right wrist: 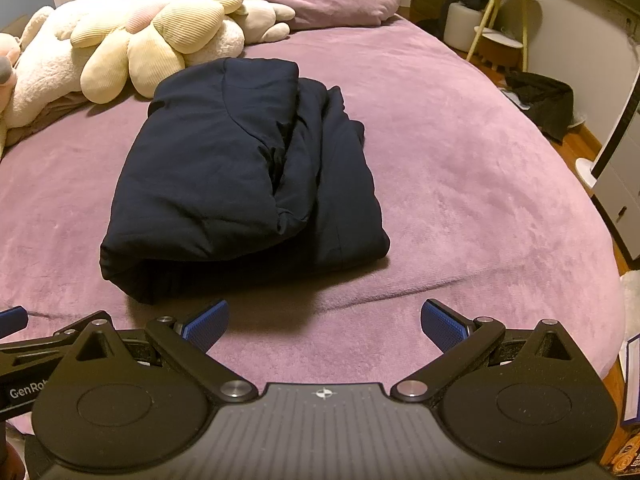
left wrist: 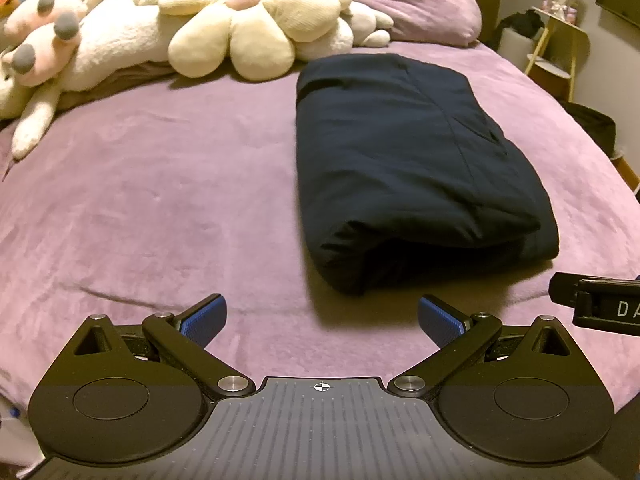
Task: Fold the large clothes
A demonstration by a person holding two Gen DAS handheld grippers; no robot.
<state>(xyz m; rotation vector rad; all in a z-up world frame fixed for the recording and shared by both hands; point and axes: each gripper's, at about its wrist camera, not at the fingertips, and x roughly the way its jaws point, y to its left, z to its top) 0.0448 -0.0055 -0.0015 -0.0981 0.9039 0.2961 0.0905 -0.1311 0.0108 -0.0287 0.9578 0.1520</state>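
Left wrist view first: left gripper [left wrist: 322,318] low centre of frame, jaws spread wide, blue pads [left wrist: 202,320] bare, gripping nothing. Hovering over purple bedspread [left wrist: 140,200], short of the garment. Dark navy jacket [left wrist: 408,160] sitting right of centre, already down to a thick rectangular bundle, near edge rolled under, seam lines running diagonally across the top. Plush toys [left wrist: 120,40] piled upper left, flower cushion [left wrist: 256,28] upper centre just beyond jacket's far end, apparently not touching. Purple pillow [left wrist: 416,8] upper right. Sliver of right gripper's body poking in at right edge.

Right wrist view: right gripper [right wrist: 324,320] low centre, jaws likewise wide apart, nothing btwn the pads. Same jacket [right wrist: 240,176] now left of centre, layers stacked, top flap overlapping a rumpled lower layer on its right side; a bit uneven there, not squared off. Side shelf [right wrist: 500,12] upper right, clutter on floor by right edge.

Progress read: looks nearly done or done. Both tools off the cloth, bundle compact. Maybe left: tidying that loose right-hand fold, pressing flat. Can't tell if another fold is intended.
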